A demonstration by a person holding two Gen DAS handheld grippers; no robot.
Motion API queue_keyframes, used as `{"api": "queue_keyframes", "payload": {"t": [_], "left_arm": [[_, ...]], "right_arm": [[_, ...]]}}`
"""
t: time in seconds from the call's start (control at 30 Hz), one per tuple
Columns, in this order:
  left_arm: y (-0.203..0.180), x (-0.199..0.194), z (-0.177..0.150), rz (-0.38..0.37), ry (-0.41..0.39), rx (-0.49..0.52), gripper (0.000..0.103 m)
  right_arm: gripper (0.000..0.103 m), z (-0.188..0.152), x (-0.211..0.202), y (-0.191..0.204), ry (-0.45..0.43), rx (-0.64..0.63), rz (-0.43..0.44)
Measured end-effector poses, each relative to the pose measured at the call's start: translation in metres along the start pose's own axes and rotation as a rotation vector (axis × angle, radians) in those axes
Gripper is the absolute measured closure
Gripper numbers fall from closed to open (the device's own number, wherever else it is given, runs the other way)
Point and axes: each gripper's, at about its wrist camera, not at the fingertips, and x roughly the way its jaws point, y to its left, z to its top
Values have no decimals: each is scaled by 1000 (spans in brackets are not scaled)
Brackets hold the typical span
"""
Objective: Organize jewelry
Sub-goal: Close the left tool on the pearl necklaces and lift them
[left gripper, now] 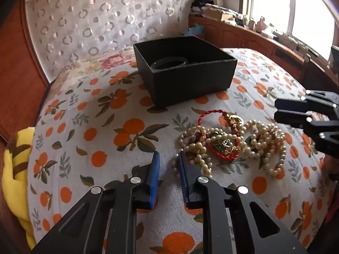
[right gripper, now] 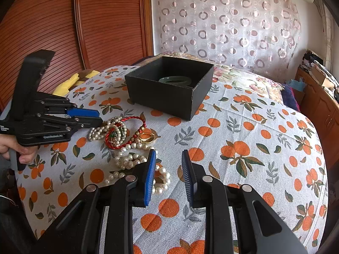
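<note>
You can see small pale lettering on the side of the left tool (right gripper: 99, 118), beside your hand (right gripper: 14, 148), but it is too blurred to read.

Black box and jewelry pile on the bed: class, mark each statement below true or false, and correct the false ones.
1. A green bangle lies inside the black box. True.
2. The pearl strands are already in the box. False: they lie in a tangled pile on the orange-print bedspread, in front of the box.
3. The red cord bracelet lies among the pearls. True.
4. The left gripper holds a pearl strand. False: its jaws stand apart with only bedspread between them.
5. The right gripper has nothing between its jaws. True.
</note>
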Motion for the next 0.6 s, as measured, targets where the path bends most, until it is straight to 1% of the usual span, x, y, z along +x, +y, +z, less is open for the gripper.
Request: {"api": "queue_keyframes", "payload": {"t": [0.13, 0.17, 0.2, 0.23, 0.3, 0.43, 0.6], "left_arm": [[-4, 2, 6, 13, 2, 18, 86], [-5, 3, 6, 15, -2, 28, 89], [-6, 3, 6, -4, -5, 34, 95], [-7, 3, 6, -18, -5, 34, 98], [-8, 2, 7, 2, -5, 34, 98], [-4, -20, 12, 1, -76, -12, 99], [-4, -65, 24, 1, -186, -33, 98]], "right_arm": [[76, 0, 0, 0, 0, 1, 1], [76, 0, 0, 0, 0, 0, 1], [76, 0, 0, 0, 1, 0, 2], [76, 0, 0, 0, 2, -1, 2], [76, 0, 0, 0, 2, 0, 1], [76, 0, 0, 0, 3, 0, 2], [76, -1, 0, -1, 4, 2, 1]]}}
